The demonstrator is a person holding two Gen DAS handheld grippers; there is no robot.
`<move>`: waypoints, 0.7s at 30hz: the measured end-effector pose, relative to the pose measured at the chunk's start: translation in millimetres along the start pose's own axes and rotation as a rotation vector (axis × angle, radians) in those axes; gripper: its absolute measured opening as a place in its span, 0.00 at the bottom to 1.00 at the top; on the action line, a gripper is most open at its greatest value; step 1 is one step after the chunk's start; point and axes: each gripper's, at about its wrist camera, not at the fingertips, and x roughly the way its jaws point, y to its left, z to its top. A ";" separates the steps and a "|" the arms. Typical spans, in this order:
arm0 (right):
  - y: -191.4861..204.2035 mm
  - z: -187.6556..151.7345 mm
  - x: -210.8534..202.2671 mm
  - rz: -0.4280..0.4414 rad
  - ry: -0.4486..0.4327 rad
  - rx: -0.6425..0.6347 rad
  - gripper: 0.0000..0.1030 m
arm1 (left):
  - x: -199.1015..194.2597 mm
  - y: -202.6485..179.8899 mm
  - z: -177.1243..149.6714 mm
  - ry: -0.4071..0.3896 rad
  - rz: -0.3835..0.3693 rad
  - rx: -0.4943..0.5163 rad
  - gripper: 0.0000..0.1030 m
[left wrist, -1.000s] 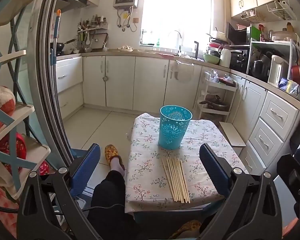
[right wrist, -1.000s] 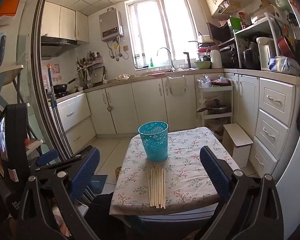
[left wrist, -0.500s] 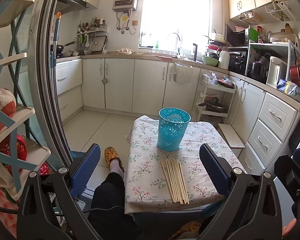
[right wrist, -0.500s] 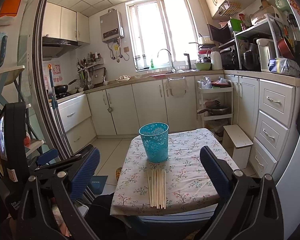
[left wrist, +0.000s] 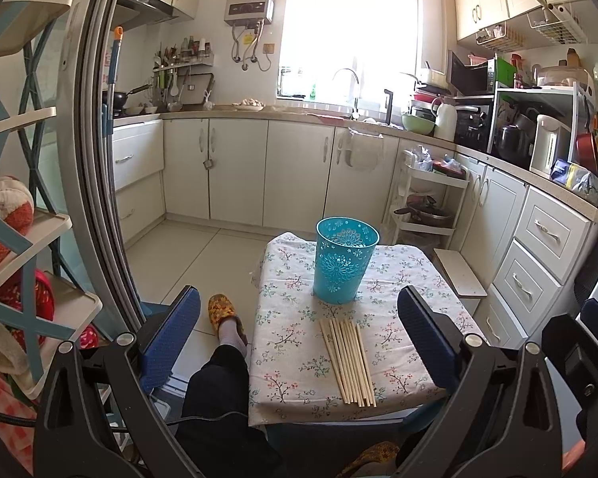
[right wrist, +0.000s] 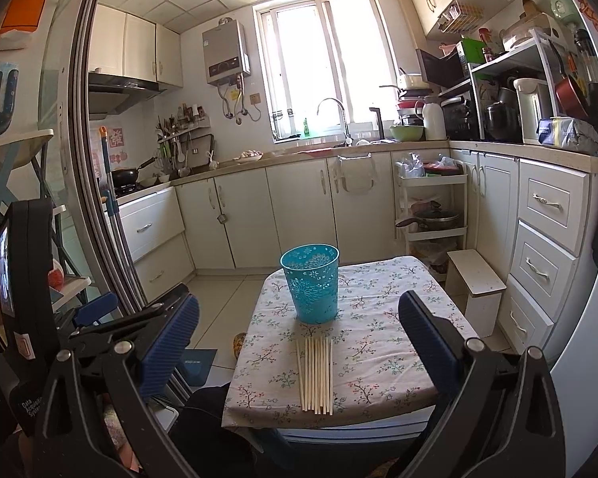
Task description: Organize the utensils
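Note:
Several pale wooden chopsticks (left wrist: pixel 349 360) (right wrist: pixel 315 374) lie side by side near the front edge of a small table with a floral cloth (left wrist: pixel 295 366) (right wrist: pixel 370 358). Behind them stands an upright turquoise perforated cup (left wrist: pixel 345 265) (right wrist: pixel 313 283). My left gripper (left wrist: pixel 299 330) is open, held above and in front of the table, nothing between its blue pads. My right gripper (right wrist: pixel 299 330) is also open and empty, at a similar distance. The left gripper's body (right wrist: pixel 99 318) shows at the left of the right wrist view.
A person's dark trouser leg (left wrist: pixel 215 390) and yellow slipper (left wrist: pixel 221 312) are left of the table. A white step stool (right wrist: pixel 476 279) and drawer units (right wrist: pixel 546 247) stand at the right. A white trolley (left wrist: pixel 430 203) is behind. A sliding door frame (left wrist: pixel 99 159) is at left.
Both views have shifted slightly; the table and cup sit a little higher and farther in the left wrist view. The chopsticks and cup have not moved. Both grippers stay open.

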 end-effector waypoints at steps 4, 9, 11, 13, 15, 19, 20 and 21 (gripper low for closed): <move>1.3 -1.3 -2.4 0.008 0.001 -0.008 0.93 | -1.5 0.2 0.3 -0.003 0.000 -0.002 0.92; -0.2 -1.1 -0.5 0.015 0.035 0.010 0.93 | -2.8 -0.1 0.0 -0.006 -0.001 0.000 0.92; 0.2 -0.6 1.0 0.015 0.045 0.008 0.93 | -2.8 -0.2 -0.1 -0.006 0.000 0.000 0.92; -1.1 0.0 0.9 0.022 0.051 0.025 0.93 | -2.8 -0.3 -0.1 -0.007 0.000 0.000 0.92; -2.3 0.7 1.1 0.027 0.059 0.038 0.93 | -3.1 -0.8 -0.4 -0.007 0.000 0.000 0.92; -1.6 0.1 0.7 0.027 0.050 0.037 0.93 | -3.9 -0.8 -0.5 -0.009 -0.001 0.001 0.92; -1.6 0.0 0.5 0.028 0.047 0.038 0.93 | -4.2 -0.9 -0.3 -0.010 -0.002 0.001 0.92; -2.1 0.0 0.2 0.032 0.044 0.045 0.93 | -3.9 -0.9 -0.4 -0.010 -0.001 0.001 0.92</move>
